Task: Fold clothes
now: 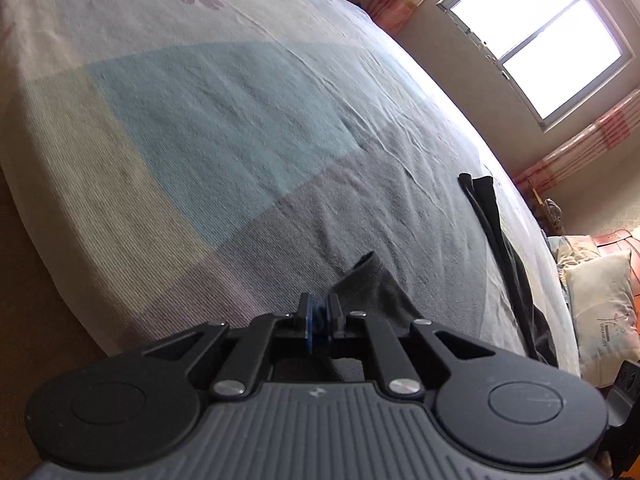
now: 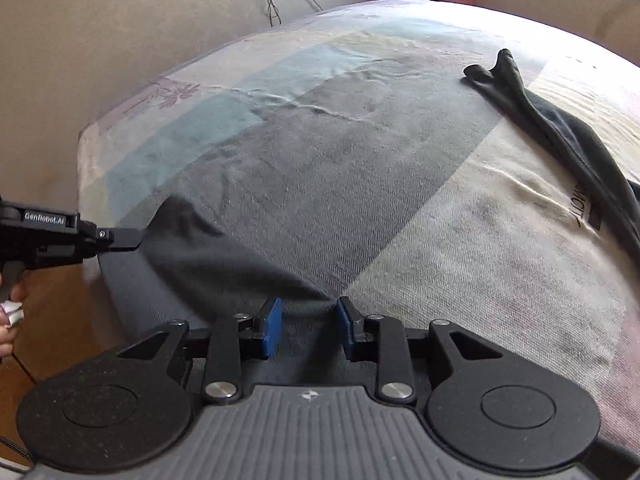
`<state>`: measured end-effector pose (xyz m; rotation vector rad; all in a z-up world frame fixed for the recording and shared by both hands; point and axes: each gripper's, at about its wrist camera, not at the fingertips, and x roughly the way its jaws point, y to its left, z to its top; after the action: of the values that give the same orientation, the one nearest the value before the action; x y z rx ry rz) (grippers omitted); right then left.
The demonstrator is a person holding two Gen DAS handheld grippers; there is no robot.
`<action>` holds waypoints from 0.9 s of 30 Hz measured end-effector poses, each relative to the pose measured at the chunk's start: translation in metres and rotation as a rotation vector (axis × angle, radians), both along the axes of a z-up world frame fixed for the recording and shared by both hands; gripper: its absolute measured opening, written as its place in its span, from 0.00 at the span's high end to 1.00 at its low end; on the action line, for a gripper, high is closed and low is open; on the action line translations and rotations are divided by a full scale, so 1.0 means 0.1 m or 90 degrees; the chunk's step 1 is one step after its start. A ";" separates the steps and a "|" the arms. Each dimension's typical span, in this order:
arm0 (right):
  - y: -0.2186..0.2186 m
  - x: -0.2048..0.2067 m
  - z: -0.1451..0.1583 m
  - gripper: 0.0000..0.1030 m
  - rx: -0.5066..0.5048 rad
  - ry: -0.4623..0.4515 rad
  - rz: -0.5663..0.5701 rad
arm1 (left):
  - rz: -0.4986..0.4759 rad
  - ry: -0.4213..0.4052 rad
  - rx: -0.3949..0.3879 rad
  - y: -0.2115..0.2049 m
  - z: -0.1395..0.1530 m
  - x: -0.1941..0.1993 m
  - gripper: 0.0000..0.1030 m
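Dark grey knit garment (image 2: 208, 252), soft and limp, draped at the near edge of the bed (image 2: 360, 160). Pinched at one corner by left gripper (image 1: 319, 318); right gripper (image 2: 308, 326) spread above the hem. Best gripped at corners.

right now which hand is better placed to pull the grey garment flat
Left. The left gripper is already shut on the dark grey garment at the bed edge. The right gripper has its jaws open, holding nothing.
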<state>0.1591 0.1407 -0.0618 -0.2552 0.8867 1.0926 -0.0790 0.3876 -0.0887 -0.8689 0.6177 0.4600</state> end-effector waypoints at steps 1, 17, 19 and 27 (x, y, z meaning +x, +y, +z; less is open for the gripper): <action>-0.07 -0.02 0.06 0.66 0.009 -0.005 0.000 | -0.001 0.008 0.022 0.00 0.06 -0.02 0.94; -2.52 0.16 0.12 0.50 -0.082 -0.031 -0.334 | -0.424 0.107 0.385 -1.63 0.32 1.00 0.39; -2.55 0.18 0.00 0.47 -0.073 -0.023 -0.344 | -0.466 0.116 0.398 -1.83 0.22 1.10 0.39; -2.36 0.53 -0.11 0.22 -0.045 -0.053 -0.366 | -0.391 0.153 0.349 -1.56 0.07 0.81 0.34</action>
<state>0.2124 -0.0955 -0.0724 -0.0909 0.8524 0.5154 0.0021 0.2320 -0.0812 -0.0806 0.8842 0.1533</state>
